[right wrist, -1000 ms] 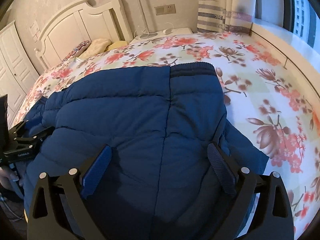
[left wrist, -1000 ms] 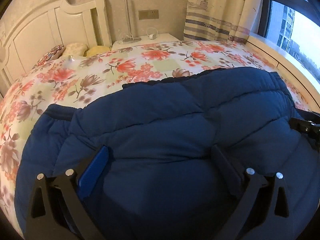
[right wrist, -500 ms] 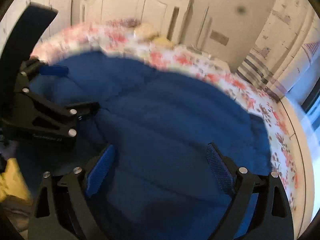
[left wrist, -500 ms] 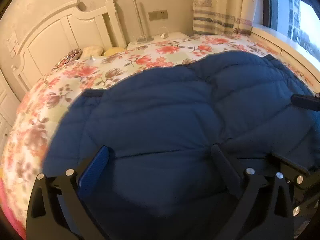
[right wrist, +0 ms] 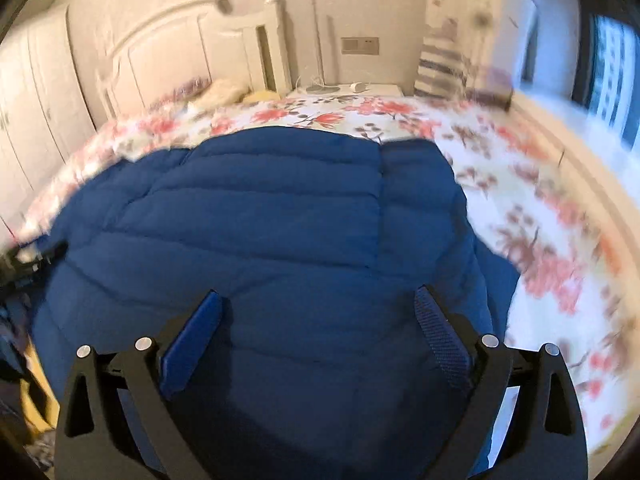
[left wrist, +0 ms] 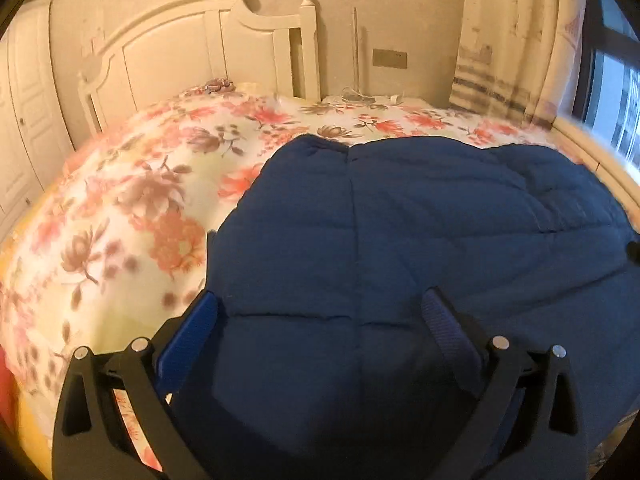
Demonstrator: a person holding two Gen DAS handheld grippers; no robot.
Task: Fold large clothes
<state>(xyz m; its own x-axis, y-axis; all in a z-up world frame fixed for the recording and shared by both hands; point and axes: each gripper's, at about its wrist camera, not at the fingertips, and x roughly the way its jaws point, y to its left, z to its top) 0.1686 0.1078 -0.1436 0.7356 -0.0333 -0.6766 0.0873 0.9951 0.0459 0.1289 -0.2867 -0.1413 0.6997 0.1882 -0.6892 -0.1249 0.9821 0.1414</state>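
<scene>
A large navy quilted down jacket (left wrist: 400,240) lies spread on the flowered bedspread (left wrist: 132,216); it also fills the right wrist view (right wrist: 280,240). My left gripper (left wrist: 320,316) is open, its blue-padded fingers (left wrist: 188,336) wide apart over the jacket's near left part, nothing between them. My right gripper (right wrist: 318,314) is open too, fingers (right wrist: 440,336) spread over the jacket's near right part. The left gripper shows blurred at the left edge of the right wrist view (right wrist: 28,260).
A white headboard (left wrist: 200,52) stands at the far end, a nightstand (right wrist: 348,90) with a lamp and cable beside it. Striped curtains (left wrist: 504,48) and a window ledge (right wrist: 580,152) run along the right. White wardrobe doors (right wrist: 36,112) are on the left.
Both grippers have swung over the jacket: the left view now shows the jacket's left edge and bare bedspread, the right view turned back toward the headboard. Both stay open.
</scene>
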